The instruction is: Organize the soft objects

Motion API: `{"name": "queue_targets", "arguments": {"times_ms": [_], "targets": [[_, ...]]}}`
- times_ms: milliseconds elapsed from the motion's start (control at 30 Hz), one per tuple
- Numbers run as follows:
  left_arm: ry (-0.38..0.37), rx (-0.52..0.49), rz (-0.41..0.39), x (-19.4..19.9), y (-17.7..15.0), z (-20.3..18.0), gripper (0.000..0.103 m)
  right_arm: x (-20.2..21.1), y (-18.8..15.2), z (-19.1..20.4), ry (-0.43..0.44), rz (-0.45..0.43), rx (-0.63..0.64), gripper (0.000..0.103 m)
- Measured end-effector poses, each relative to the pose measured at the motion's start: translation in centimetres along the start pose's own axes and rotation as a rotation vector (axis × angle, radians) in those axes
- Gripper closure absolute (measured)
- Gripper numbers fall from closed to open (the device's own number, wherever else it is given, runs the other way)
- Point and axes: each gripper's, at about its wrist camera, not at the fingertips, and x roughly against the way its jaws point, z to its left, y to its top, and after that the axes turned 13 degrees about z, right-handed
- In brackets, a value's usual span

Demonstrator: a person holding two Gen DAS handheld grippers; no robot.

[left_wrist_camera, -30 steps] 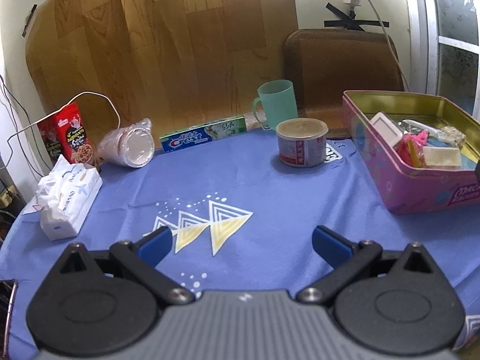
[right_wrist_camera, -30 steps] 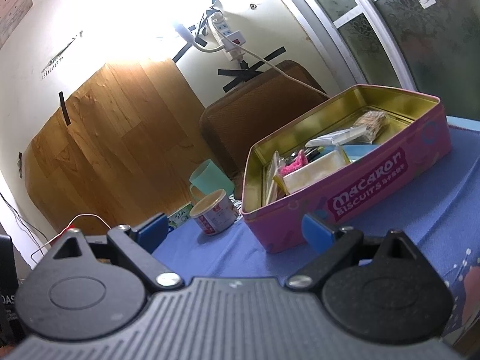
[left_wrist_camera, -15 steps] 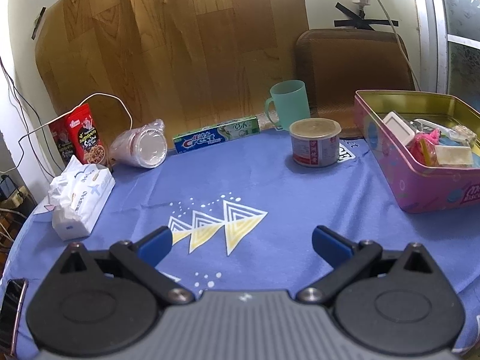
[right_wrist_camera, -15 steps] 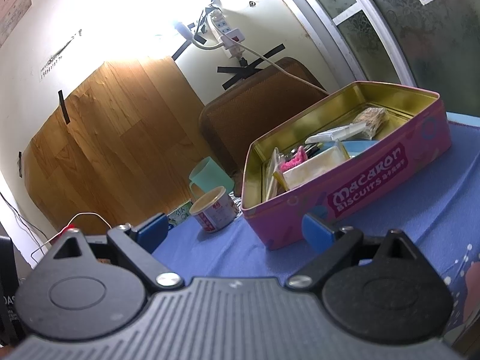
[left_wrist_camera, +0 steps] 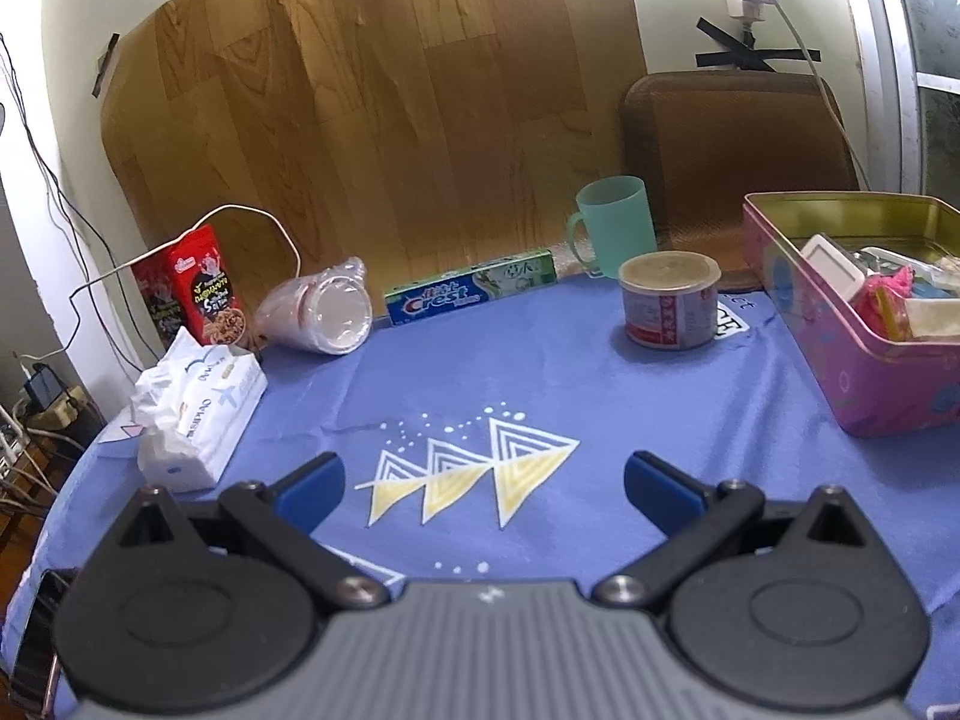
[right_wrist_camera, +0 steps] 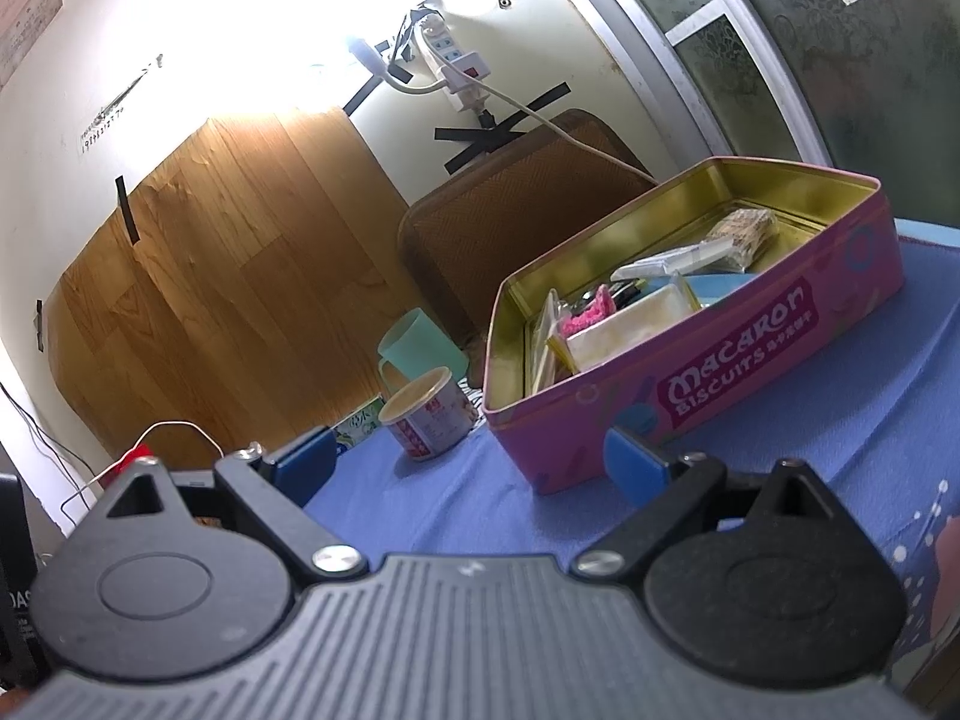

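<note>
A white tissue pack lies at the left of the blue tablecloth. A pink Macaron biscuit tin stands open at the right, holding a pink fuzzy item and several packets; it also shows in the right wrist view. My left gripper is open and empty above the cloth's triangle print. My right gripper is open and empty, just in front of the tin.
At the back stand a plastic-wrapped stack of cups lying on its side, a Crest toothpaste box, a green mug, a lidded tub and a red snack box. A brown chair back is behind the table.
The left gripper has pulled back and turned left, so the tissue pack and cups sit nearer centre. The right gripper has shifted slightly; the tin looks a little higher. Both stay open.
</note>
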Motion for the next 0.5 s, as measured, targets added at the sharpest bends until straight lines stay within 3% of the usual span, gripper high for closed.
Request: {"name": "queue_targets", "arguments": {"times_ms": [500], "targets": [[0.008,-0.003,-0.005,-0.06,-0.05,0.05,0.000,0.13,-0.23,-0.07,-0.003,-0.008,-0.007,0.005]]}}
